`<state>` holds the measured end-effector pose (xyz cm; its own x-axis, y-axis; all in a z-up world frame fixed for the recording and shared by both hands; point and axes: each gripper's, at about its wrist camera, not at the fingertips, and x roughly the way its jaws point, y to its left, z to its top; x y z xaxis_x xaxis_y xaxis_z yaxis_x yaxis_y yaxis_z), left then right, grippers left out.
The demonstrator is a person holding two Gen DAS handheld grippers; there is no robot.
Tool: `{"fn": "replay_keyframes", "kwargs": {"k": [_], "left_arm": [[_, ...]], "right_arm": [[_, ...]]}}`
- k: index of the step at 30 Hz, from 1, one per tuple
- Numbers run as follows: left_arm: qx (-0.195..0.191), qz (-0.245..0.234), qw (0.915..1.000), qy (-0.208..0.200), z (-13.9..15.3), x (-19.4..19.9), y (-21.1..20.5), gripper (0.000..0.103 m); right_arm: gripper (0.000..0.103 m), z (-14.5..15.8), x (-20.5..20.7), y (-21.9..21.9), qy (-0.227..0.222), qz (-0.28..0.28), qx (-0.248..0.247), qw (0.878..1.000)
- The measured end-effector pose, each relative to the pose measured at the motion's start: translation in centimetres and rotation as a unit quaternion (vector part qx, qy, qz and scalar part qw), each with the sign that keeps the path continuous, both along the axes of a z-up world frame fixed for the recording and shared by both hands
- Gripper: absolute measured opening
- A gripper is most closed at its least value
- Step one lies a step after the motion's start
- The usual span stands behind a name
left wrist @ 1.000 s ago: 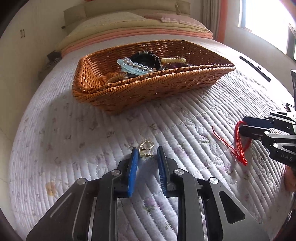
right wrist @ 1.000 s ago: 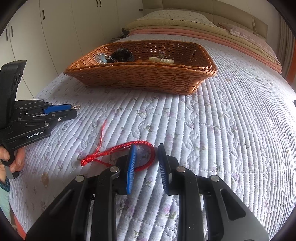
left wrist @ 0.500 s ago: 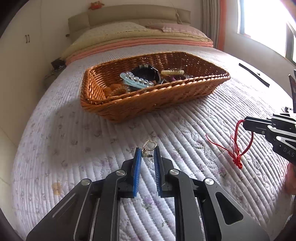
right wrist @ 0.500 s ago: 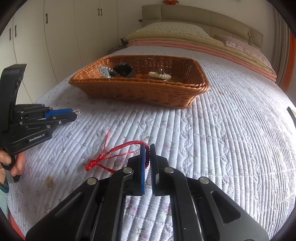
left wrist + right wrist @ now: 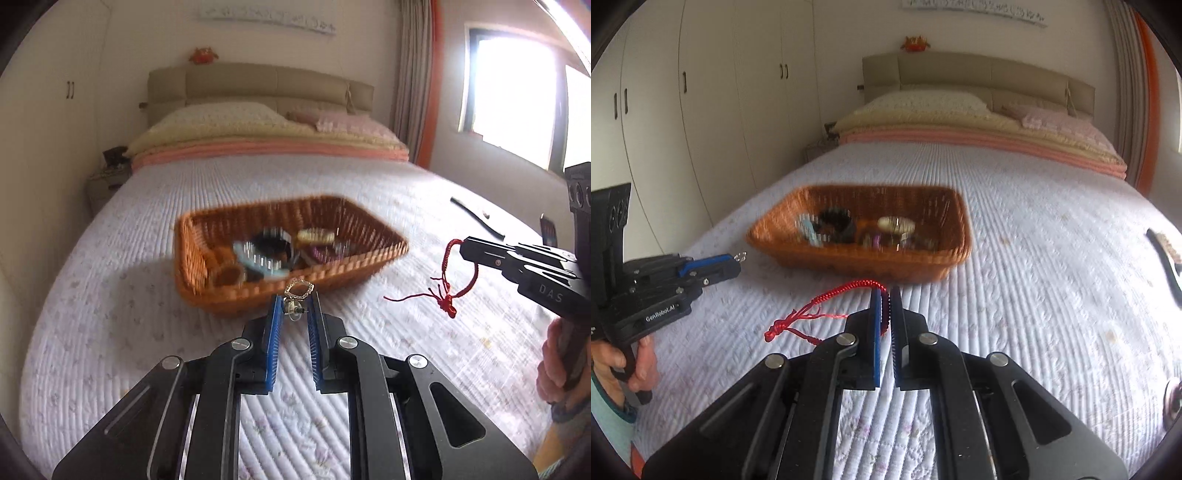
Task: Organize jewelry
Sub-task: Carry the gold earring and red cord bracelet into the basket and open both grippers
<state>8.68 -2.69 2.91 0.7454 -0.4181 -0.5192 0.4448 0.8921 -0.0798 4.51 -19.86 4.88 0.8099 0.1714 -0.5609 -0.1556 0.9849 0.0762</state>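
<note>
Left gripper [image 5: 294, 308] clamped on a small silver earring [image 5: 297, 292], blue pads [image 5: 274, 325] nearly together with the stud pinned between them and the looped ornament poking out past the tips; jaws just been closing, the earring between them. Held clear of the quilted bedspread [image 5: 122, 295], just on the near side of the wicker basket [image 5: 207, 295], overlapping its front wall in the left wrist view. Right gripper [image 5: 885, 295] pinched fully together on a red cord bracelet [image 5: 827, 299], the braided loop caught at the tips, the knot and loose tassel ends trailing off to the left of the jaws above the bedspread. Seen from the left wrist view, same bracelet dangling from the right gripper's tip, to the right of the basket and apart from it, a hand [image 5: 561, 358] wrapped round the handle. Seen from the right wrist view, left gripper to the left of the basket, close to its near left corner, glint of the earring at its tip, fingers of the other hand [image 5: 628, 365] on the grip. Basket blurred; inside it a dark round piece [image 5: 834, 223], a pale beaded piece [image 5: 895, 223], a light blue item [image 5: 258, 260] and other trinkets too smeared to tell. Beyond the basket, pillows [image 5: 229, 122] and headboard [image 5: 258, 83]. Off to the basket's right on the bedspread, a thin black strip [image 5: 476, 218].
</note>
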Motion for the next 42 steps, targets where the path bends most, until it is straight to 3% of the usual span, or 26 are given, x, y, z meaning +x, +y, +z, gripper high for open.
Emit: {"fn": "replay_keyframes", "kwargs": {"k": [5,9,15,22,29,30,31,33,35,38,42], "left_arm": [[-0.022,0.014,0.9992,-0.031,3.6,2.5,-0.5,0.012],[-0.035,0.031,0.9987,-0.021,4.3,6.4,-1.1,0.012],[-0.024,0.053,0.9981,0.021,1.8,11.2,-1.9,0.012],[-0.017,0.073,0.9946,0.072,-2.3,14.3,-2.2,0.013],[0.001,0.07,0.9942,0.081,-3.6,14.2,-2.6,0.013],[-0.001,0.068,0.9944,0.081,-3.6,14.1,-2.6,0.018],[-0.004,0.063,0.9946,0.082,-3.5,14.0,-2.6,0.034],[-0.011,0.058,0.9957,0.071,-2.9,13.2,-2.5,0.044],[-0.017,0.048,0.9962,0.071,-2.5,12.7,-2.5,0.045],[-0.025,0.037,0.9973,0.058,-1.2,11.1,-2.0,0.046],[-0.034,0.034,0.9985,0.027,0.6,8.2,-1.0,0.059]], "right_arm": [[0.004,4.5,3.2,0.1,-0.036,-0.009,0.0,0.999],[0.004,6.0,8.9,0.5,-0.027,-0.02,-0.004,0.999],[0.004,3.0,17.1,0.9,0.047,-0.039,-0.011,0.998],[0.004,-2.4,22.2,0.4,0.143,-0.047,0.02,0.988],[0.004,-4.6,22.6,-0.5,0.172,-0.024,0.062,0.983],[0.004,-4.5,22.7,-0.6,0.175,-0.02,0.071,0.982],[0.005,-4.6,22.6,-0.9,0.179,-0.018,0.082,0.98],[0.014,-4.6,22.2,-1.3,0.18,-0.018,0.095,0.979],[0.023,-4.2,21.6,-1.4,0.174,-0.02,0.096,0.98],[0.025,-3.6,20.3,-1.7,0.159,-0.01,0.099,0.982],[0.029,-2.3,17.6,-1.6,0.132,0.003,0.099,0.986]]}}
